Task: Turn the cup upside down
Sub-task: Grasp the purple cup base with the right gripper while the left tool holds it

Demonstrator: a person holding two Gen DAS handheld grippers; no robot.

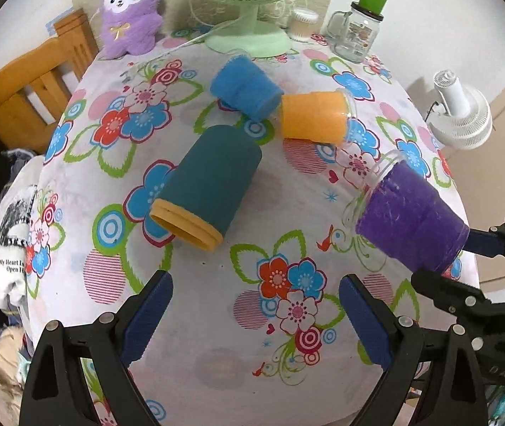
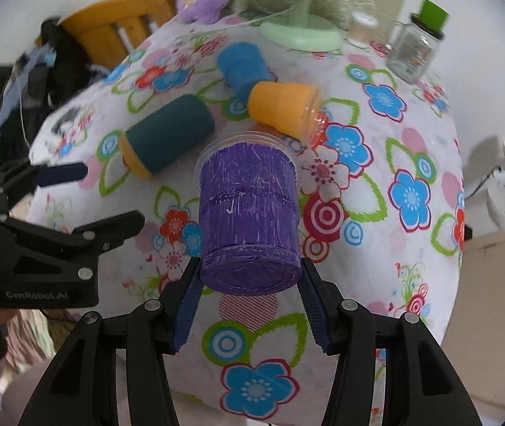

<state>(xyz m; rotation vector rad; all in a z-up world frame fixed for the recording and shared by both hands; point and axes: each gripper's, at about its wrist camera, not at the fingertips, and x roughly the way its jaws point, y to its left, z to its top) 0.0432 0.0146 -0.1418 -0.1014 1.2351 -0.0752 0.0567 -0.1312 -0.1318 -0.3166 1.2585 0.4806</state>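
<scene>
My right gripper (image 2: 248,280) is shut on the base of a purple cup (image 2: 248,213) and holds it above the table, tilted, its clear rim pointing away and down. In the left wrist view the purple cup (image 1: 412,216) hangs at the right with the right gripper (image 1: 465,259) behind it. My left gripper (image 1: 256,301) is open and empty, low over the near part of the table; it shows at the left of the right wrist view (image 2: 106,195). A teal cup (image 1: 209,184), a blue cup (image 1: 245,88) and an orange cup (image 1: 314,117) lie on their sides.
The table has a flowered cloth (image 1: 217,337). At the back stand a purple plush toy (image 1: 130,10), a green fan (image 1: 248,35), a glass jar with a green lid (image 1: 358,32) and a small tub (image 1: 302,23). A white fan (image 1: 461,113) is clipped right. A wooden chair (image 1: 32,85) stands left.
</scene>
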